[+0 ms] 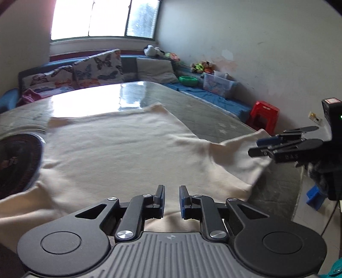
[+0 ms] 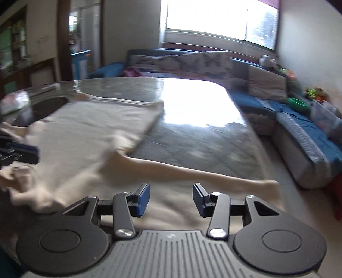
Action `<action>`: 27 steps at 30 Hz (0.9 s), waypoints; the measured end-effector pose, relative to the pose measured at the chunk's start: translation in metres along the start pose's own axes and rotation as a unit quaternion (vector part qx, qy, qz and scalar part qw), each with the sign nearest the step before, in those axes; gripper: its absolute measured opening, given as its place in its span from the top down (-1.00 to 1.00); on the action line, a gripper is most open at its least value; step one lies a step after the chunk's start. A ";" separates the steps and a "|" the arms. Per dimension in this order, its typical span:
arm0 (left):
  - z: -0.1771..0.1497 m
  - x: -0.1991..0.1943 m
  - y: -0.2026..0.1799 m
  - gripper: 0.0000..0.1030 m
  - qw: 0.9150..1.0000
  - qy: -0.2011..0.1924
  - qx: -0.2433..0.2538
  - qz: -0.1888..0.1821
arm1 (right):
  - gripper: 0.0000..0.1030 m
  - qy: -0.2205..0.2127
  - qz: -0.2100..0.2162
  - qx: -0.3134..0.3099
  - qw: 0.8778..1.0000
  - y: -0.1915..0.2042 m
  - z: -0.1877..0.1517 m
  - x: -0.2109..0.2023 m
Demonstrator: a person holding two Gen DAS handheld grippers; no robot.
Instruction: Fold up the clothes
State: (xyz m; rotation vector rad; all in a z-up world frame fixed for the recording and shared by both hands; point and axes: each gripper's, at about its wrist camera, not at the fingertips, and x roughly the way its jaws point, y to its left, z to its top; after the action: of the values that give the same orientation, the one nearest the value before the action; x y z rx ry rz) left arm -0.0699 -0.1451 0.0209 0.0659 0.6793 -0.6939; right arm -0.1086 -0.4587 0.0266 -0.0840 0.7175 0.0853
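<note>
Nearest the left wrist camera, the left hand-held gripper (image 1: 172, 201) hangs just above the near edge of a cream garment (image 1: 119, 145), its blue-padded fingers (image 1: 162, 202) set close with a narrow gap between them; no cloth is seen in that gap, and the fabric passes underneath. The garment lies spread flat across a glossy grey worktop (image 1: 203, 107), its body reaching toward a bright patch of window glare. One sleeve (image 1: 239, 147) stretches out to the right, toward the worktop's edge. The right hand-held gripper (image 1: 269, 146) shows at the right of this view, turned sideways over the end of that sleeve; whether it touches the cloth cannot be told. A dark round object (image 1: 19, 162) sits at the left edge, just beside the garment.

From the right wrist camera, which is blurred, the right hand-held gripper's jaws stand well apart with nothing between the blue pads (image 2: 143, 200); the sleeve lies below and beyond them along the worktop. The left hand-held gripper appears at the far left edge of this view, above the garment.

Behind the worktop runs a blue sofa (image 1: 213, 96) with butterfly-print cushions (image 1: 96, 68), a green bowl (image 1: 188, 80) and a clear plastic box (image 1: 218, 84) on it. A red stool (image 1: 264, 114) stands on the floor by the wall, under a bright window (image 1: 102, 19).
</note>
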 end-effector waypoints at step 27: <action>-0.055 -0.138 0.157 0.16 0.896 -0.066 -0.272 0.345 | -0.20 -0.023 -0.006 0.047 0.999 -0.002 0.000 0.024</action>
State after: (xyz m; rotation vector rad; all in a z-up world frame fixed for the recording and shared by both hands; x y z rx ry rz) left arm -0.0828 0.0699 0.0345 -0.2480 0.6422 0.1896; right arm -0.0905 -0.4593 0.0113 0.0025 0.6746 0.0415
